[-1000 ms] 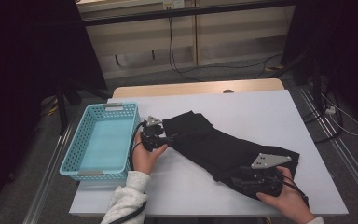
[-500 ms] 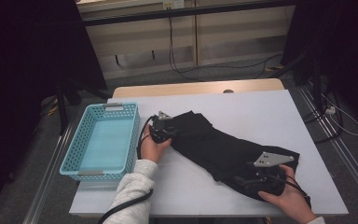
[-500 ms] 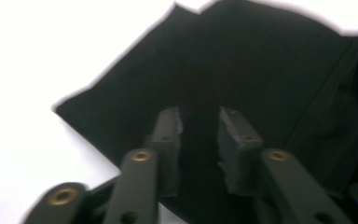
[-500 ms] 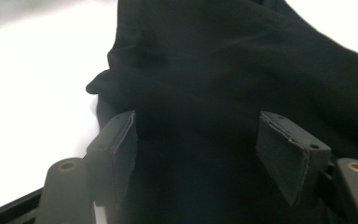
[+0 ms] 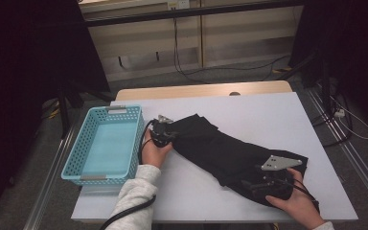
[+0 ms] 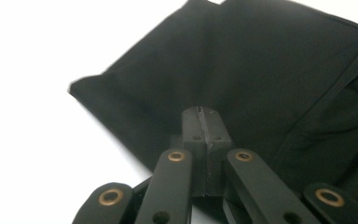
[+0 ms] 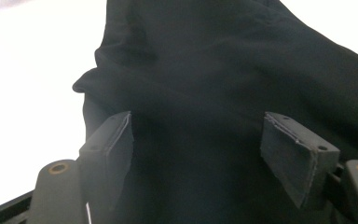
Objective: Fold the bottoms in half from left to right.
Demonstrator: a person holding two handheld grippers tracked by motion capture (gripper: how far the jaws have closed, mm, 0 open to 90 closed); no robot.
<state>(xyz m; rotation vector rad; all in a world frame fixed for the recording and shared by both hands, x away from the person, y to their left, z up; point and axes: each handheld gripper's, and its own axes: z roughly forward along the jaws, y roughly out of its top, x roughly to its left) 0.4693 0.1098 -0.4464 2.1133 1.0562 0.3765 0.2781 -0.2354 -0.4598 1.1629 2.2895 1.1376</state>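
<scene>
A light blue plastic basket (image 5: 106, 143) stands along the left edge of the white table (image 5: 268, 115), its floor bare, just beside the person's left hand (image 5: 154, 151). Nothing lies between it and the black garment (image 5: 220, 148), which stretches slantwise from the middle of the table down toward the near right corner. A bare wooden strip (image 5: 201, 90) runs along the far edge, with dark cables on the floor behind it.

The left gripper (image 5: 165, 133) rests at the garment's upper left end, near the basket's right wall. In the left gripper view its jaws have just been closing and now meet pad against pad, pressed together over the edge of the cloth (image 6: 261, 70); whether a fold is pinched between them cannot be told. A grey sleeve (image 5: 134, 199) enters from the near edge, and the gripper's cable trails beside it.

At the near right corner the right hand (image 5: 297, 206) holds the right gripper (image 5: 254, 184) low over the garment's lower end, its grey three-cornered plate (image 5: 279, 163) facing up. In the right gripper view its jaws have just been opening and stand wide apart, the dark cloth (image 7: 205, 93) spread between the two pads (image 7: 121, 144) with neither one pressing on it.
</scene>
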